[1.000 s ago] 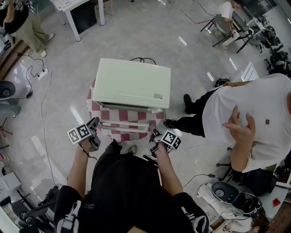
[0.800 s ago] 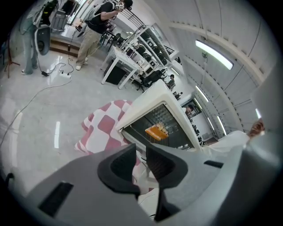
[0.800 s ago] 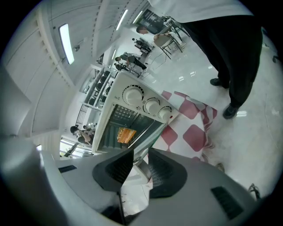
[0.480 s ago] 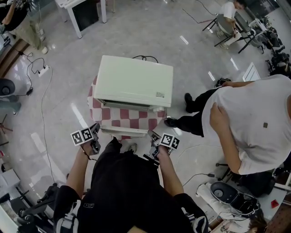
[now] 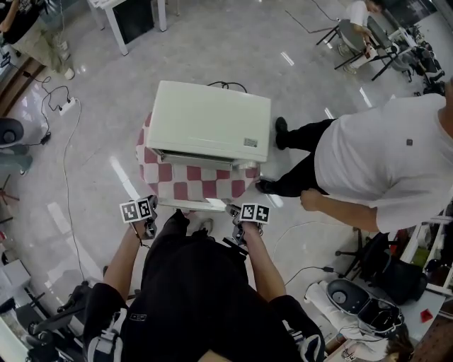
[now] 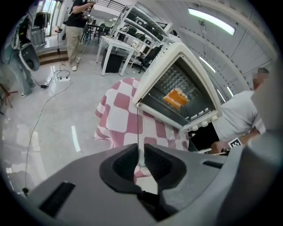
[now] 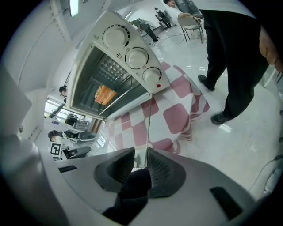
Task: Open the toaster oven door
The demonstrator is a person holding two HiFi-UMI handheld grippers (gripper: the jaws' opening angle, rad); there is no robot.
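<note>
The cream toaster oven stands on a small table draped in a pink-checked cloth. Its glass door lies swung down towards me. I see the door edge-on as a thin line in the left gripper view and again in the right gripper view. My left gripper is closing on the door's left end. At the right end, by the three knobs, my right gripper closes on it too. Something orange sits on the rack inside.
A person in a white shirt and black trousers stands just right of the table, a foot near its corner. A power strip and cable lie on the floor at left. A white desk stands at the back.
The door has swung from partly open to lying flat, and both grippers have drawn back towards me with its front edge. The bystander has stepped closer to the table's right side.
</note>
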